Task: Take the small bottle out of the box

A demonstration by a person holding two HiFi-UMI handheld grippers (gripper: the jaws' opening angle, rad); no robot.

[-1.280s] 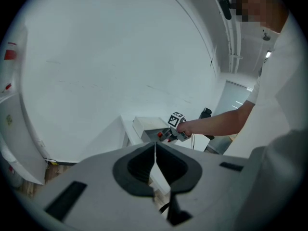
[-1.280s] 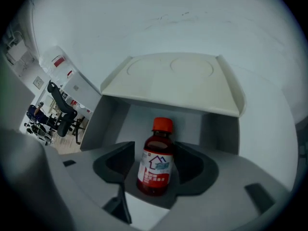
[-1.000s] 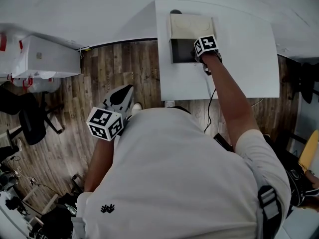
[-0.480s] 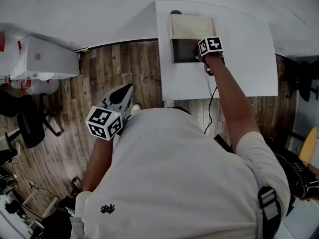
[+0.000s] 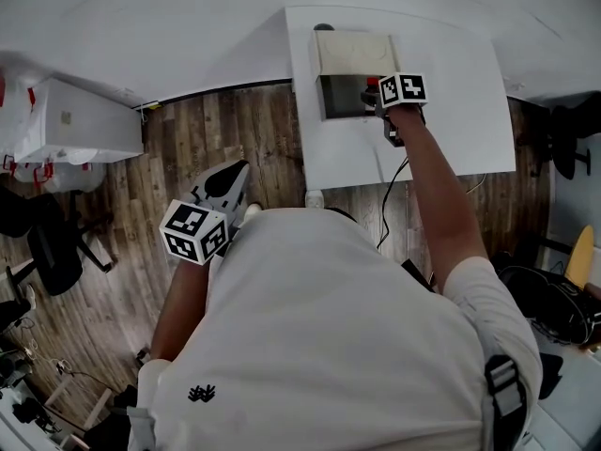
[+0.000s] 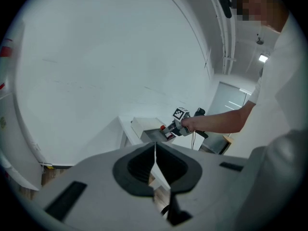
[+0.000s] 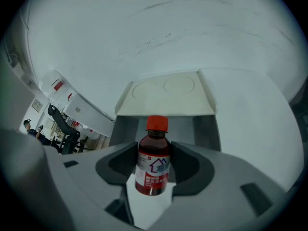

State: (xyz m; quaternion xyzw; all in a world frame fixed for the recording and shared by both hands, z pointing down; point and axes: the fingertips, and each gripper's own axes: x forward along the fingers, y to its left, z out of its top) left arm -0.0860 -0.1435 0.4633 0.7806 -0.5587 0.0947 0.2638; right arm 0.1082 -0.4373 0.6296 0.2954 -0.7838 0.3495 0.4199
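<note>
The small brown bottle point(image 7: 153, 170) with a red cap and a printed label stands upright between the pads of my right gripper point(image 7: 154, 158), which is shut on it. Its jaws have just been closing, with the bottle between them. In the head view the right gripper point(image 5: 377, 95) hangs over the right side of the open box point(image 5: 352, 53), and the bottle's red cap point(image 5: 370, 84) shows above the box's dark inside. The box's lid point(image 7: 166, 96) is folded back. My left gripper point(image 6: 155, 165) is shut on nothing, held low by the person's side point(image 5: 233, 175), far from the box.
The box sits at the far edge of a white table point(image 5: 455, 111) against a white wall. A black cable point(image 5: 392, 181) runs off the table's near edge. On the wood floor to the left are a white cabinet point(image 5: 75, 125) and a black office chair point(image 5: 52, 242).
My right gripper has risen out of the box with the bottle and shifted slightly right in the head view. The left gripper has stayed where it was.
</note>
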